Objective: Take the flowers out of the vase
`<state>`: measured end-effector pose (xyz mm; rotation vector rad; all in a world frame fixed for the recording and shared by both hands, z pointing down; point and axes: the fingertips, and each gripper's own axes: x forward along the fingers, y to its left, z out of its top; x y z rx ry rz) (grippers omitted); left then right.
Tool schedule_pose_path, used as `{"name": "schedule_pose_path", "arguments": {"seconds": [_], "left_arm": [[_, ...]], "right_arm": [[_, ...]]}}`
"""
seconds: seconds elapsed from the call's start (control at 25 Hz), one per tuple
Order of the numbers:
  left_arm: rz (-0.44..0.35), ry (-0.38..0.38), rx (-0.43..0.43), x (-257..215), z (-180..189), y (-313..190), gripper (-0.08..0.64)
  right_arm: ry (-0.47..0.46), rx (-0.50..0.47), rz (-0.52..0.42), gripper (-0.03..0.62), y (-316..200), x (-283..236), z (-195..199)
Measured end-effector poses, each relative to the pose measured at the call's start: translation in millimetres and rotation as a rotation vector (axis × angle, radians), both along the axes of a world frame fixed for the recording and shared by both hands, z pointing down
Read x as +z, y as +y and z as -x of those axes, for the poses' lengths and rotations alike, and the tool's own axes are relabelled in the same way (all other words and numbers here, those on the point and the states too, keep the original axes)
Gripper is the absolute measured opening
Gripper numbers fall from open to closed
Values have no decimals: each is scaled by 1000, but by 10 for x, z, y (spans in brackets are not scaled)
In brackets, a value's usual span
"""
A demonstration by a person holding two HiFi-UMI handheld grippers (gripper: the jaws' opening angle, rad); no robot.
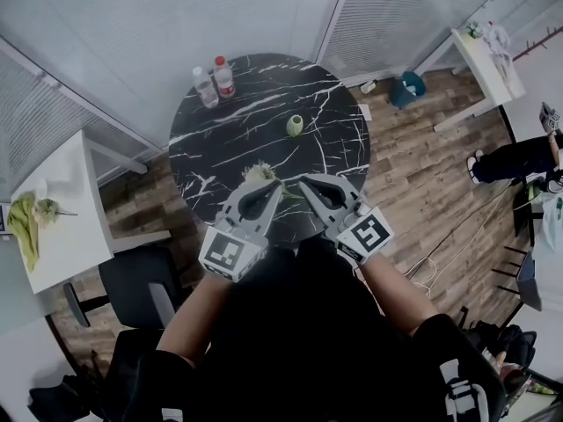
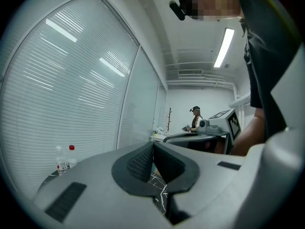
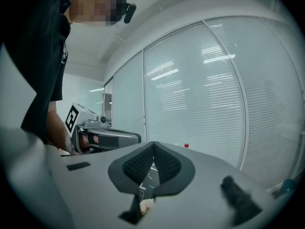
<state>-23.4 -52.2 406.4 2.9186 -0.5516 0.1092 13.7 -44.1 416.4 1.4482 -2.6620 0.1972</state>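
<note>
Two closed tools, left gripper (image 1: 276,186) and right gripper (image 1: 303,182), meet beside a flower (image 1: 259,174) at the table's (image 1: 339,104) near edge, away from the vase (image 1: 295,126); laying it down gently seems next.

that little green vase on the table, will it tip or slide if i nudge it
The vase looks small and rounded, so it is probably light and easy to tip. It stands on the glossy table, so a push may slide it. No flowers show in it, so little weighs it down.
</note>
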Motion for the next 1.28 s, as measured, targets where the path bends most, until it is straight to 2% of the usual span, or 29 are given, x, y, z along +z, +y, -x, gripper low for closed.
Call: {"name": "schedule_pose_path", "arguments": {"seconds": [0.16, 0.6, 0.84, 1.28], "left_arm": [[-1, 0, -1, 13, 22, -15, 12], [-4, -2, -10, 28, 2, -25, 12], [1, -11, -10, 37, -4, -32, 12], [8, -19, -17, 82, -3, -30, 12]], "right_arm": [[-28, -2, -4, 18, -25, -39, 47], [-16, -13, 1, 18, -34, 2, 28], [28, -5, 44, 18, -37, 68, -15], [45, -1, 65, 18, -37, 104, -42]]}}
